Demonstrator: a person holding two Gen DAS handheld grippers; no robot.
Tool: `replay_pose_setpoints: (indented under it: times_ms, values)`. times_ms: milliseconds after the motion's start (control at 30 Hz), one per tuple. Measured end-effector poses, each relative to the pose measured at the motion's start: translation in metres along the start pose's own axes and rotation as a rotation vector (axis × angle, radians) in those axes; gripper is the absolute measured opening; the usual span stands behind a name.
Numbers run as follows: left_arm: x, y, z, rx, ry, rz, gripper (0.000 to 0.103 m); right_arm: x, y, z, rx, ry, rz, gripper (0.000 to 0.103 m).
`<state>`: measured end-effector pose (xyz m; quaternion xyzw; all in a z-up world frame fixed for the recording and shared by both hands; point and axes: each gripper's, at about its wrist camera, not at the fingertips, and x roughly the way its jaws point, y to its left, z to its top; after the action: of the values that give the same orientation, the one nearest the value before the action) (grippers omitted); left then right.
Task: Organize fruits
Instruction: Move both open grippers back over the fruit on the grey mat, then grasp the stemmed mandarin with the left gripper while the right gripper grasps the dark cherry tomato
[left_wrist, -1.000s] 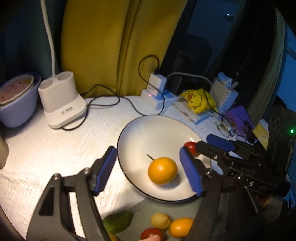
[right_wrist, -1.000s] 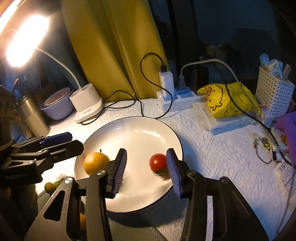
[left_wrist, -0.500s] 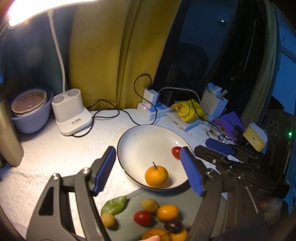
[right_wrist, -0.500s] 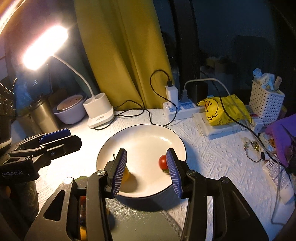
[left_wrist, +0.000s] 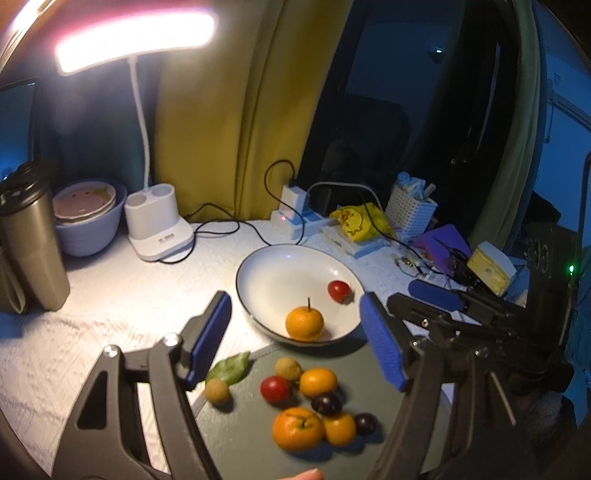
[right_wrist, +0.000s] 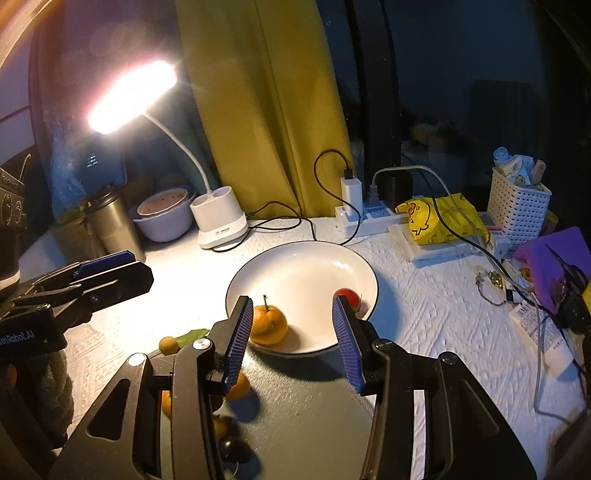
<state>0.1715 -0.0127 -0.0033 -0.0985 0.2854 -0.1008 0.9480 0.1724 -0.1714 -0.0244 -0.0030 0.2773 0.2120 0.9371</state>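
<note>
Left wrist view: both grippers, left (left_wrist: 293, 343) and right (right_wrist: 290, 339), hold their fingers released and empty, an orange tangerine (left_wrist: 304, 324) and red cherry tomato (left_wrist: 338, 290) already sit in the white round bowl (left_wrist: 258, 266), and eight or so mixed fruits (left_wrist: 295, 428) wait on the dark green mat (left_wrist: 243, 443).

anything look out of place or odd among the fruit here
Mildly: a loose green leaf lies half off the dark mat's edge beside a small yellow-brown fruit, apart from the main fruit cluster. Nothing looks spilled or damaged.

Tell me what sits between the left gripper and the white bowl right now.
In the left wrist view, loose fruit on the dark mat lies between the left gripper and the white bowl: a green leaf, a small yellow fruit and a cherry tomato.
</note>
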Motion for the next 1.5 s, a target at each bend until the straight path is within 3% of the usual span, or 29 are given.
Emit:
replay_pose_setpoints:
  times_ms: [500, 933, 1333, 1500]
  values:
    - [-0.02, 0.015, -0.051, -0.042, 0.047, 0.022, 0.073, -0.007, 0.027, -0.036, -0.025, 0.054, 0.021, 0.047]
    - [-0.016, 0.017, -0.083, -0.072, 0.096, 0.016, 0.073, -0.004, 0.033, -0.077, -0.025, 0.152, 0.036, 0.047]
    - [-0.011, 0.017, -0.099, -0.074, 0.137, 0.036, 0.073, 0.004, 0.044, -0.092, -0.073, 0.215, 0.086, 0.047]
    - [-0.003, 0.013, -0.102, -0.058, 0.163, 0.046, 0.073, 0.007, 0.043, -0.093, -0.062, 0.236, 0.107, 0.041]
